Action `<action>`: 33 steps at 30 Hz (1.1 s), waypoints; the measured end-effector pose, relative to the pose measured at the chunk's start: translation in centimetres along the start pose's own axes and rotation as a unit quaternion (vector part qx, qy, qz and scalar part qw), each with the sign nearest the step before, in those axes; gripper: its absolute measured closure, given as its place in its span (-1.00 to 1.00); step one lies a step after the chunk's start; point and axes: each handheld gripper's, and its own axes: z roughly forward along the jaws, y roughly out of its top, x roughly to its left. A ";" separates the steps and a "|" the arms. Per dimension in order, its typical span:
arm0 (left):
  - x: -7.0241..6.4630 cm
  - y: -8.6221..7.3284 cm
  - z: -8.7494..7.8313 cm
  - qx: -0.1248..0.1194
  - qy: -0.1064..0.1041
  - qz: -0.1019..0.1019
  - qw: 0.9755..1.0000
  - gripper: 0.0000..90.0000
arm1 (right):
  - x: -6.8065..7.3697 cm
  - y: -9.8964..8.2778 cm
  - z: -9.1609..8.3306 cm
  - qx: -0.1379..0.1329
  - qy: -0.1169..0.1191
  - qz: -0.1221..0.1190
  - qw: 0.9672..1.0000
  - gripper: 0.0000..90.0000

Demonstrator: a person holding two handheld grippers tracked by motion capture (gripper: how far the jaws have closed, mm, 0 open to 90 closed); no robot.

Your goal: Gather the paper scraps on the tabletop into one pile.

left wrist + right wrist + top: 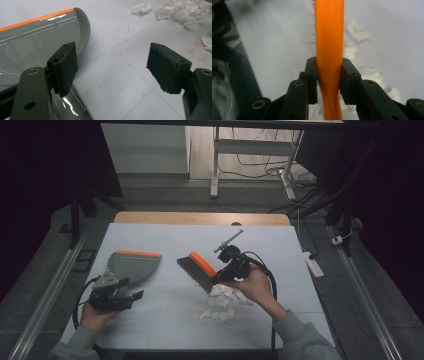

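I had the right tool (329, 77) pinching the brush (196, 270) by its stiff orange handle, centre frame above the paper scraps (220, 302). Light, rigid, slick plastic; grip mid-handle. Left tool (112, 67) spread beside the dustpan (132, 265), left on the tabletop (165, 320).

My dustpan (37, 37) looked like glossy grey plastic, the brush handle (329, 45) smooth orange plastic, the scraps (222, 295) crumpled white paper.

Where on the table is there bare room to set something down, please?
Free: the far strip beyond the dustpan and brush, and the near edge between both forearms. Crowded: around the paper scraps under the right gripper.
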 end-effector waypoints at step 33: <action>-0.1 0.0 0.0 0.002 0.003 0.002 1.000 -0.43 | 2.4 -2.3 -1.7 0.060 -0.078 -0.088 0.991 0.57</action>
